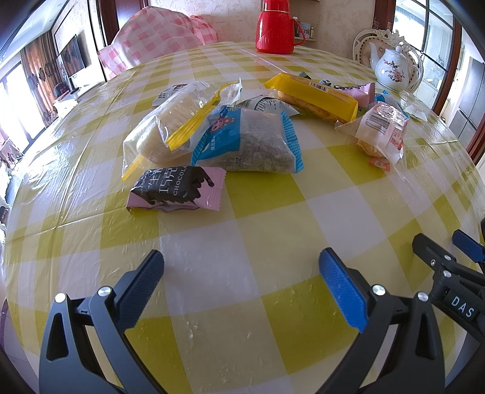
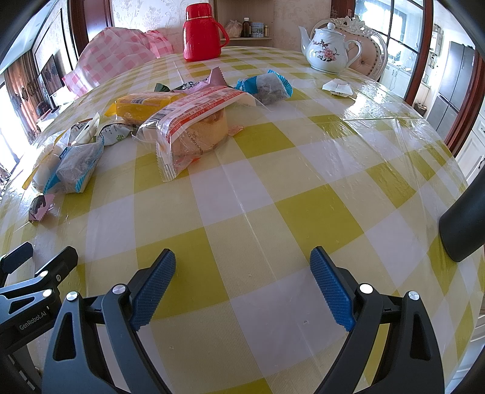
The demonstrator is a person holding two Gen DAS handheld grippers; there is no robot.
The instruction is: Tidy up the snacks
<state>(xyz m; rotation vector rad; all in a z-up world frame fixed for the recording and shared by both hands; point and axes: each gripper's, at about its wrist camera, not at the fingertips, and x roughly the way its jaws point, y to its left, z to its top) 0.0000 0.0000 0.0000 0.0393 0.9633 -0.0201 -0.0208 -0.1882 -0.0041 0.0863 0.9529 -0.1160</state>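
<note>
Several wrapped snacks lie scattered on the yellow-checked table (image 1: pixel 266 212). Nearest my left gripper (image 1: pixel 241 268) is a pink-and-black chocolate pack (image 1: pixel 178 189); behind it lie a blue-edged seed bag (image 1: pixel 251 142), a clear bag of pale wafers (image 1: pixel 163 127), a long yellow pack (image 1: pixel 315 94) and a clear cake pack (image 1: pixel 382 127). The left gripper is open and empty above bare cloth. My right gripper (image 2: pixel 242 268) is open and empty; the cake pack (image 2: pixel 194 121) lies ahead of it, and another blue bag (image 2: pixel 266 86) lies farther back.
A red thermos (image 1: pixel 275 27) and a white flowered teapot (image 2: pixel 327 51) stand at the table's far side. A crumpled white paper (image 2: pixel 338 88) lies near the teapot. Pink-checked cloth covers a chair (image 2: pixel 115 57) at the back left. The right gripper's side shows in the left wrist view (image 1: pixel 448 272).
</note>
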